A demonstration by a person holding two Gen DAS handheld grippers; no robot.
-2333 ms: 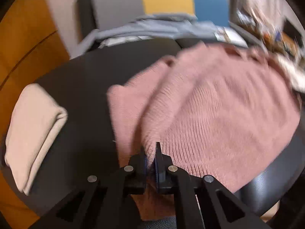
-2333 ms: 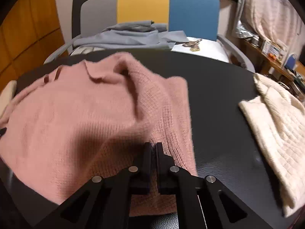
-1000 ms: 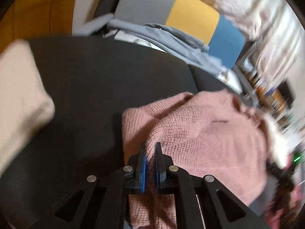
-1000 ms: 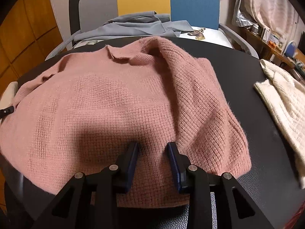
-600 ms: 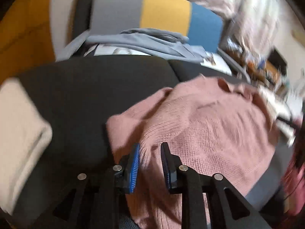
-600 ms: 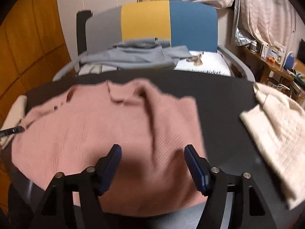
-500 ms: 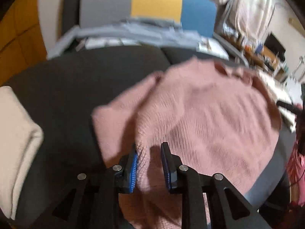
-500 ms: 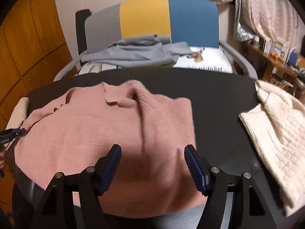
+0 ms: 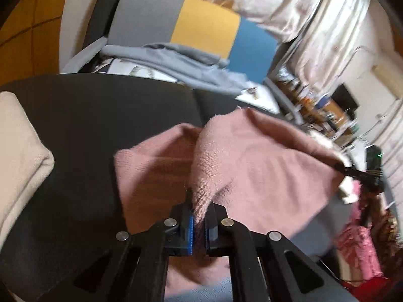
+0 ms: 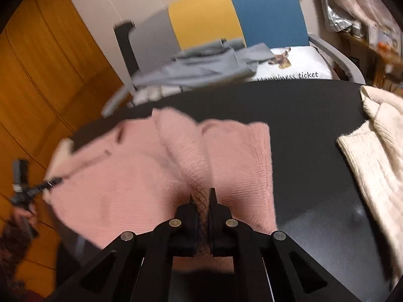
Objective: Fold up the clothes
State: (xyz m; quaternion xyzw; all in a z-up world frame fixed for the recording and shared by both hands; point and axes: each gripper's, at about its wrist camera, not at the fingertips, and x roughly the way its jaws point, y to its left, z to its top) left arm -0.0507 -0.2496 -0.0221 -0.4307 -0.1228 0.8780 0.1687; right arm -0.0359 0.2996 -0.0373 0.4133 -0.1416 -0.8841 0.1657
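Pink sweater point(image 9: 252, 166) pinched by both hand-held grippers point(image 9: 199, 216) point(image 10: 201, 209) over black table point(image 10: 314, 115).

Pink sweater point(image 9: 264, 166): I lose its near hem under my left gripper point(image 9: 199, 220); motion blur smears the knit.
Sweater in right wrist view point(image 10: 131, 183): my right gripper point(image 10: 201, 209) covers the pinched fold.
Cream knit point(image 10: 377, 151): cut off by the right edge.
Beige folded cloth point(image 9: 17, 156): cut off at left.
Shelf clutter point(image 9: 317, 110): too blurred for me to identify.
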